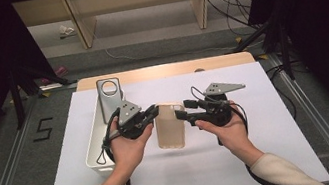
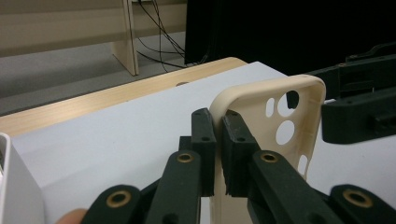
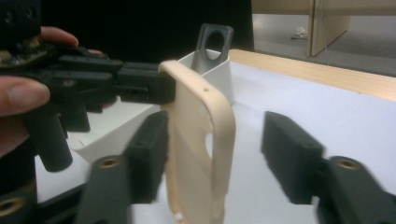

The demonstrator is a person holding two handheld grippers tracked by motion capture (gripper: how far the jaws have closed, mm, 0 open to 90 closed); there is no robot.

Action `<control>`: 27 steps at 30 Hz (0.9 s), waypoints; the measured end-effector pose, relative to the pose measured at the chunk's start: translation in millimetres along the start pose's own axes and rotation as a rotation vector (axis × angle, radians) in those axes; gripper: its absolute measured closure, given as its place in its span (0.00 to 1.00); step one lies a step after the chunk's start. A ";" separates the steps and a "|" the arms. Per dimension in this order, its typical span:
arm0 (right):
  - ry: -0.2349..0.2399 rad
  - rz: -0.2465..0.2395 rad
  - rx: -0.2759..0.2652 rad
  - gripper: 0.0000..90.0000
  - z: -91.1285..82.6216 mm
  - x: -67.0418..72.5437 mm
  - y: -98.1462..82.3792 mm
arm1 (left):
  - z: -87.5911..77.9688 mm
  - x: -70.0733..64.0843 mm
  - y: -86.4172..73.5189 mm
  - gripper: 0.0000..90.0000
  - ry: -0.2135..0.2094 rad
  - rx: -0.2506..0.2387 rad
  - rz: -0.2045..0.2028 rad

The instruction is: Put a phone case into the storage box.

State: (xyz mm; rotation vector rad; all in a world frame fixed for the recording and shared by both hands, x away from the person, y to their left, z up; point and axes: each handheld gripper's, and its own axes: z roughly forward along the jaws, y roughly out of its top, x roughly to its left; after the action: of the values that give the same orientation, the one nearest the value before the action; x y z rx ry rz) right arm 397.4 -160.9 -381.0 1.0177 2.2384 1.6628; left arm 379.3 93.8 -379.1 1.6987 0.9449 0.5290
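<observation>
Two phone cases in all: one cream case held upright over the bench, and one grey case standing in the bin. One white bin at the left. Two tongs, a left one and a right one, one in each of the person's two hands. One white sheet covers the one bench.

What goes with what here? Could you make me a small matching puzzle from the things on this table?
Things:
1. beige phone case
2. grey phone case
3. left gripper
4. right gripper

States:
a. fingers spread apart
b. held upright between the two grippers
c. standing in the white bin
d. fingers clamped on a case edge

Pairs: 1-b, 2-c, 3-d, 4-a
</observation>
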 end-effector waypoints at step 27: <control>-0.097 -0.150 -0.012 0.19 -33.3 -10.4 -14.0 | -25.4 28.1 23.9 0.94 0.059 -0.080 -0.007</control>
State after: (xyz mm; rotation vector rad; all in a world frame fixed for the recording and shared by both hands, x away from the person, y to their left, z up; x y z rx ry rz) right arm 382.4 -195.2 -384.1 0.8846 2.1814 1.5294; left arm 384.9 128.5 -351.3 1.6151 0.9590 0.6068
